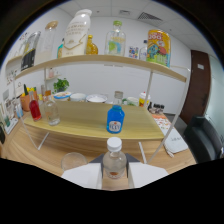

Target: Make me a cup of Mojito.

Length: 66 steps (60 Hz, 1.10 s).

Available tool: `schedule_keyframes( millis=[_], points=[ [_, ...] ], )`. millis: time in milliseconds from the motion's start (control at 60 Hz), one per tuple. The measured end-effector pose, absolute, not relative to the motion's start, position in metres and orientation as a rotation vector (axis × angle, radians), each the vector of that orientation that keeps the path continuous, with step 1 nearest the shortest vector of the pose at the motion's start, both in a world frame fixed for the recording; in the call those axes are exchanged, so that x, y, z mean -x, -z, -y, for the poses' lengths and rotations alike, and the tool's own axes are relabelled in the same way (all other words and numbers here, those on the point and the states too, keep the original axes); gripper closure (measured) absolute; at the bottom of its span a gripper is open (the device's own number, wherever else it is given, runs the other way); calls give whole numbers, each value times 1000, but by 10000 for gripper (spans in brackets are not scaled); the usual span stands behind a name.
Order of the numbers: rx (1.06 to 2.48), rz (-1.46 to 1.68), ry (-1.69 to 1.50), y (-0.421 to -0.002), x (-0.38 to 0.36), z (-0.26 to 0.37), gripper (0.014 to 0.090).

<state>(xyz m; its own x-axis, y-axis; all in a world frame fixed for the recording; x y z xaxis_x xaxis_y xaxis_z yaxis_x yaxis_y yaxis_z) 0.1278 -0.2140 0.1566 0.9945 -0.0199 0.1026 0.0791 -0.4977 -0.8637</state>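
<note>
A clear bottle [114,159] with a white cap stands upright between my fingers, and both pads press on its sides. My gripper [114,173] is shut on it. Just left of the fingers an empty clear glass [74,161] rests on the wooden table [35,150]. Beyond the fingers, on the lower shelf [85,125], stands a blue bottle [115,120] with a grey cap. Further left on that shelf are a red bottle [34,109] and a clear bottle [51,111]. The held bottle's base is hidden.
An upper shelf [105,61] carries several large bottles and a colourful carton [158,47]. White bowls [87,97] and a small plant [61,84] line the back of the lower shelf. A black chair [202,137] stands at the right beside papers [172,142].
</note>
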Motion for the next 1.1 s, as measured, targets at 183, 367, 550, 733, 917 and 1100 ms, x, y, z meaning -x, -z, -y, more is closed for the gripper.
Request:
schedule_keyframes(
  millis=[183, 367, 550, 733, 917, 1100],
  points=[
    [2043, 325, 422, -157, -138, 210, 702],
    [1814, 810, 891, -184, -135, 200, 704],
    [1506, 1231, 1277, -201, -122, 193, 703],
    [1265, 1556, 1571, -197, -121, 190, 704],
    [1133, 1730, 1747, -195, -119, 190, 704],
    [1184, 1688, 1695, -193, -112, 190, 701]
  ],
)
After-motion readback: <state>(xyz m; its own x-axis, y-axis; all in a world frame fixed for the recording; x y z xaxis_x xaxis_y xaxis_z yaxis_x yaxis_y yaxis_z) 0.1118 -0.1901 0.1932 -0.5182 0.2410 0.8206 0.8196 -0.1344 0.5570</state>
